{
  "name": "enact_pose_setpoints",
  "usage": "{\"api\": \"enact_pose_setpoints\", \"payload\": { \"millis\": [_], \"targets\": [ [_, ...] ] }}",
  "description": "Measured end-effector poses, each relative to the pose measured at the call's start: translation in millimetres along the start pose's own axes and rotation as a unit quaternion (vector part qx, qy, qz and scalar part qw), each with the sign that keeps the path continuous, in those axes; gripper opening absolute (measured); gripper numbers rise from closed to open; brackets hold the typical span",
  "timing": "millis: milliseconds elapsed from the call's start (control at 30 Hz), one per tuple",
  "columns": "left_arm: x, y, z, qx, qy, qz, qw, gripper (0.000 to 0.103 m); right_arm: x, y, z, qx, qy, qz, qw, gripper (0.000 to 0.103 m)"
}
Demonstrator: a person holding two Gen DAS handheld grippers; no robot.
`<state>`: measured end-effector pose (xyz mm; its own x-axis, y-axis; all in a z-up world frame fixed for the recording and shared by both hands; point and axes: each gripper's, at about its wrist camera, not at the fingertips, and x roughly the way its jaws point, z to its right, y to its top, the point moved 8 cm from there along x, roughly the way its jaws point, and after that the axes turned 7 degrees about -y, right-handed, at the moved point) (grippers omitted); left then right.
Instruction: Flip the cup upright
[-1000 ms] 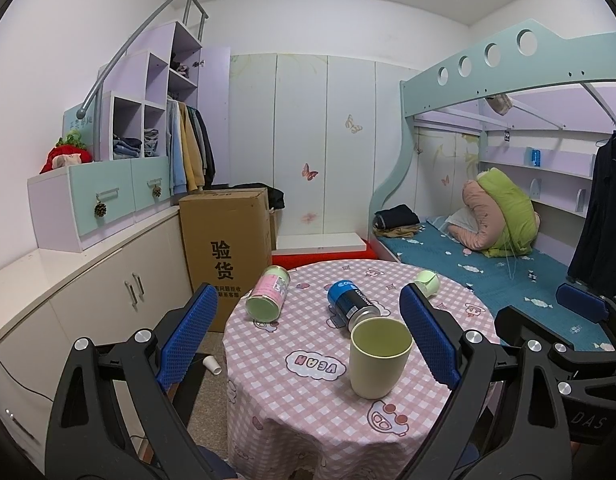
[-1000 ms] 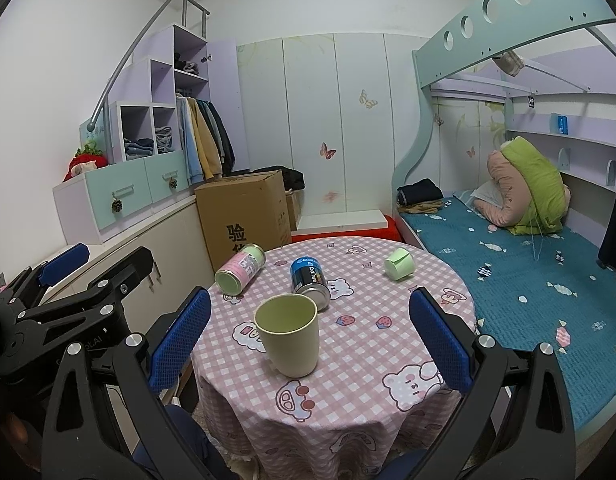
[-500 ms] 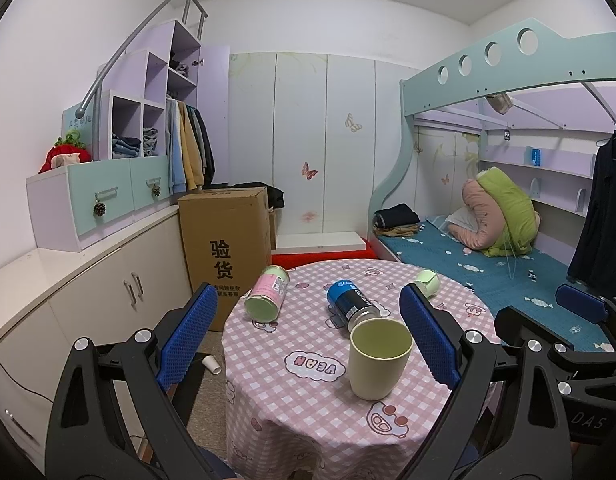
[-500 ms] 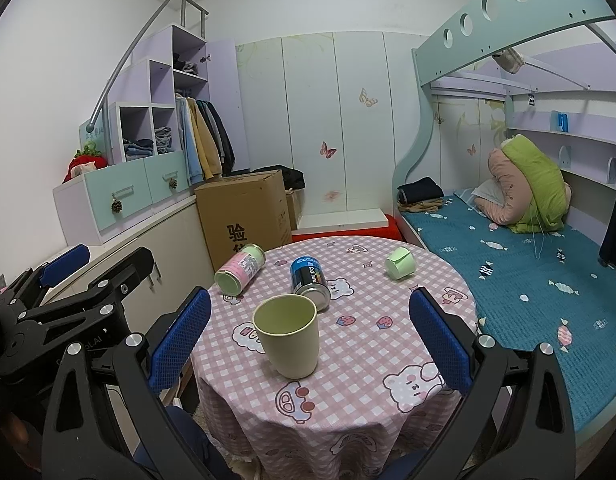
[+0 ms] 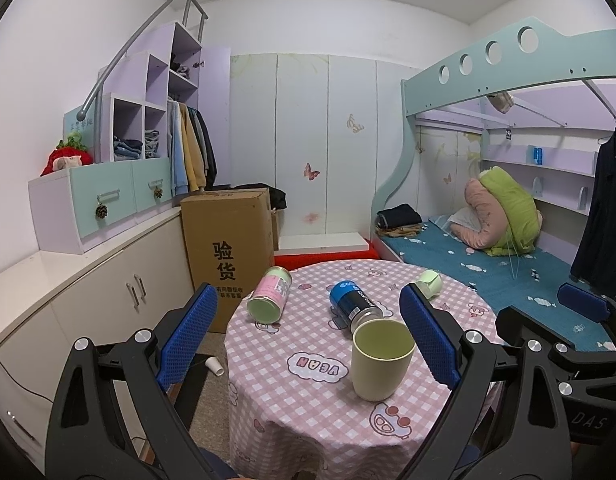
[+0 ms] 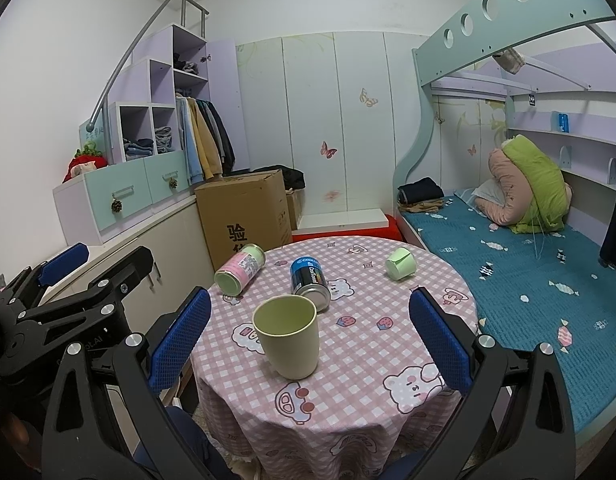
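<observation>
A pale green cup (image 5: pixel 382 364) stands upright, mouth up, near the front of the round table with the pink checked cloth (image 5: pixel 292 400); it also shows in the right wrist view (image 6: pixel 287 340). My left gripper (image 5: pixel 308 340) is open and empty, held back from the table, the cup just inside its right finger. My right gripper (image 6: pixel 308 344) is open and empty, the cup between its fingers but farther out. The right gripper's body (image 5: pixel 568 344) shows at the right of the left view.
On the table lie a pink can (image 6: pixel 240 272), a blue can (image 6: pixel 310 282) just behind the cup, and a small green paper cup (image 6: pixel 400 264) on its side. A cardboard box (image 6: pixel 244 216) and cabinets stand left, a bed (image 6: pixel 528 280) right.
</observation>
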<state>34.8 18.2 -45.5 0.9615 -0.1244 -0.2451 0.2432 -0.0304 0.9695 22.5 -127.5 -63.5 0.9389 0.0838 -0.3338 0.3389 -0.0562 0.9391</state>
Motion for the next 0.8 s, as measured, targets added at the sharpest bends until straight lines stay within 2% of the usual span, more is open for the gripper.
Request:
{"api": "enact_pose_setpoints", "payload": {
  "millis": [333,533,800],
  "targets": [
    [2.0,-2.8,2.2,0.005,0.001,-0.002,1.0,0.093,2.6,-1.3,0.4,0.001,-0.001,-0.001,1.0,0.096],
    [-1.7,0.3,0.5,0.005,-0.005,0.021,0.9997,0.094,1.4,-3.1,0.9,0.006,0.005,0.001,1.0,0.096],
    [1.2,-0.1,2.6,0.008,-0.002,0.016,0.9998,0.094,3.1,-6.2,1.7,0.008,0.004,-0.002,1.0,0.096]
  ]
}}
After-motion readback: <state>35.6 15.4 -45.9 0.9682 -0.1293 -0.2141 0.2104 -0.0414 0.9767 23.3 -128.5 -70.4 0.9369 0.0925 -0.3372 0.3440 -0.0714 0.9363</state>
